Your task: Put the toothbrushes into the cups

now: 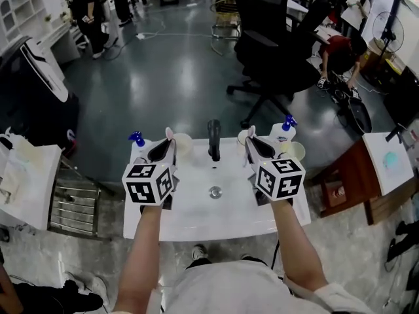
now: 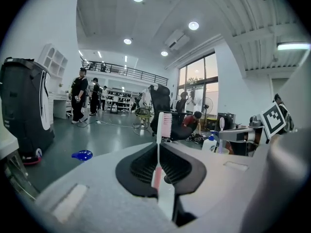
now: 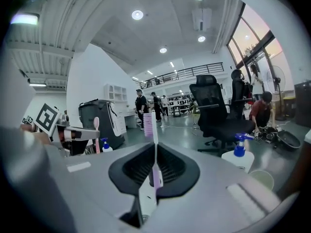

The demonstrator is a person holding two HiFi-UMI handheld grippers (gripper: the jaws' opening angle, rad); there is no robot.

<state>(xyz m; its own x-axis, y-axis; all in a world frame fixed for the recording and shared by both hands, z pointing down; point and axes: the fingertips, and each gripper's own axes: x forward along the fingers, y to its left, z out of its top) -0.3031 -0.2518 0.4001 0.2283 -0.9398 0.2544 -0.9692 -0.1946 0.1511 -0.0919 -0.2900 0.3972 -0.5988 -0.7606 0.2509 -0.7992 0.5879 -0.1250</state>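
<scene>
Hovering over the sink [image 1: 196, 208] near the cups [image 1: 182, 146], the left tongs [image 1: 167, 148] are clamped on an upright pink toothbrush [image 2: 164, 125] and the right tongs [image 1: 254, 146] on a purple toothbrush [image 3: 149, 125], and tbh those skinny handles could swivel and miss a rim.

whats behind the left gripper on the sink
A cup stands behind it, with a blue-pump bottle further left. The left gripper covers part of the cup, so its inside is not fully visible.
</scene>
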